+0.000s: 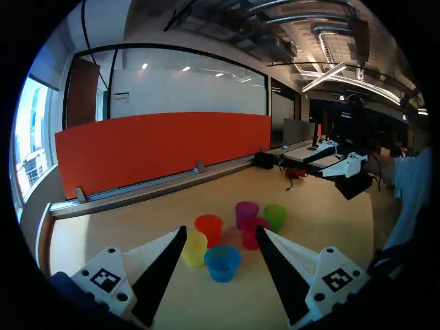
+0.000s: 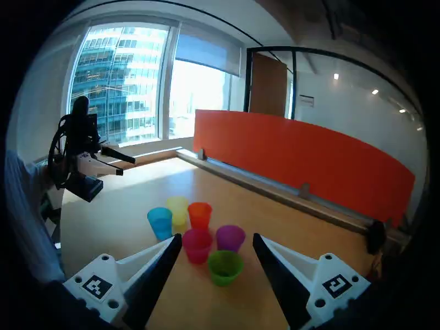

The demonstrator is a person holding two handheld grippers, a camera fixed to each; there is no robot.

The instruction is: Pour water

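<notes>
Left tongs (image 1: 220, 231): spread open, empty.
Right tongs (image 2: 217, 237): spread open, empty too.
Cups (image 1: 209, 228): six upright, huddled on the table (image 1: 308, 220), dead ahead of both my tongs.
Left's nearest: blue cup (image 1: 222, 263), just beyond my tips.
Right's nearest: green cup (image 2: 225, 267) (water inside? cannot tell).
Views: the left gripper view puts blue near; the right gripper view puts it far left.

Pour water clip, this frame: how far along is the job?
Done: nothing visible; the coloured cups stand upright, clustered on the table. In hand: left tongs and right tongs both open, empty, aimed at the cluster. Remaining: grasping a cup and pouring; water in any cup cannot be told.
</notes>
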